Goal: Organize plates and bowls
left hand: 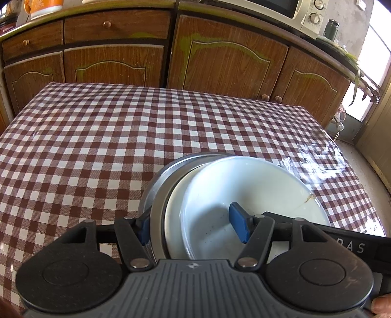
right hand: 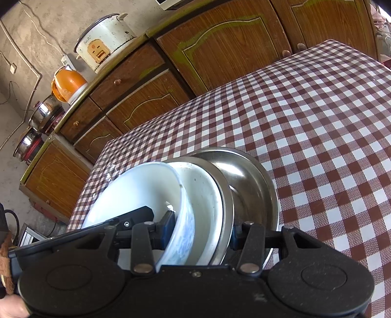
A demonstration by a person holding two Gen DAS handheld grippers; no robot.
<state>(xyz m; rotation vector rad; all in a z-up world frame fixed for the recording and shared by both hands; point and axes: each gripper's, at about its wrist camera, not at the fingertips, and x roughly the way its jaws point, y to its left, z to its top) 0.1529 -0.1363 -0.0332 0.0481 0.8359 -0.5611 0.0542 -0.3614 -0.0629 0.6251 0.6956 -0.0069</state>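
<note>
A nested stack of dishes stands on the checked tablecloth (left hand: 122, 137): a white bowl (left hand: 244, 190) on top, a white metal-rimmed dish (left hand: 173, 215) under it, a steel bowl (left hand: 156, 186) at the bottom. My left gripper (left hand: 193, 226) is shut on the stack's near rims, one blue finger (left hand: 239, 225) inside the white bowl, the other outside the steel bowl. In the right wrist view my right gripper (right hand: 200, 232) clamps the white bowl (right hand: 136, 193) and the white dish (right hand: 207, 195) from the opposite side, with the steel bowl (right hand: 246, 176) beyond.
Brown wooden cabinets (left hand: 220, 56) run behind the table. On their counter stand a microwave (left hand: 293, 12), a rice cooker (right hand: 105, 41), an orange jug (right hand: 68, 83) and steel pots (right hand: 44, 112). The table's right edge (left hand: 361, 176) drops to the floor.
</note>
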